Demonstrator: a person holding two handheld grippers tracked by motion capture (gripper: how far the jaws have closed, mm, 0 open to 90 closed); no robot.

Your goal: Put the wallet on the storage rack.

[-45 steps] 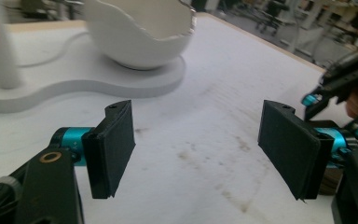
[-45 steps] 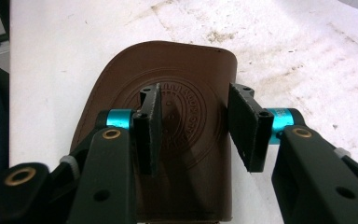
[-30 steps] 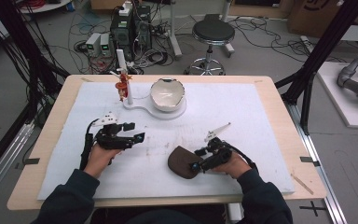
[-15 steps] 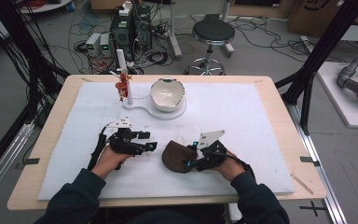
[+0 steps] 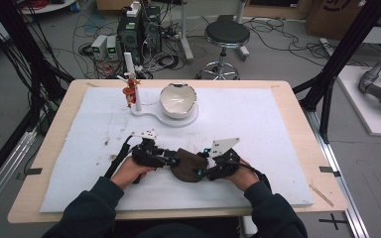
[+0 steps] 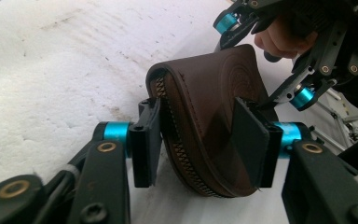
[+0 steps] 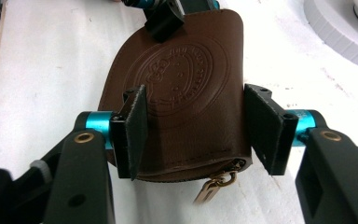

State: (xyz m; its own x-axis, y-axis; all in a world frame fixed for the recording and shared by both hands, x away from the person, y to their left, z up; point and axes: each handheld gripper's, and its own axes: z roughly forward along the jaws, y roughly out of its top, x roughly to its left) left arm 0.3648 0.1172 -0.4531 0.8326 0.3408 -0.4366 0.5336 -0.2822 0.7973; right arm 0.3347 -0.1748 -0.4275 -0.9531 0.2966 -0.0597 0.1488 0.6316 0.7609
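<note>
At the near middle of the white-covered desk (image 5: 278,119), a brown leather pouch (image 5: 188,164) lies between two hand-held tools, the left gripper (image 6: 200,140) with its jaws set either side of the pouch's zippered edge, seemingly pressing it lightly, though a firm clench cannot be confirmed. The pouch looks light, soft and pliable, likely to buckle if squeezed mid-panel, so the stitched zipper seam and the small metal pull (image 7: 212,186) appear the surest holds. The right gripper (image 7: 200,135) straddles the embossed end, its jaws standing released and clear of the leather.
</note>
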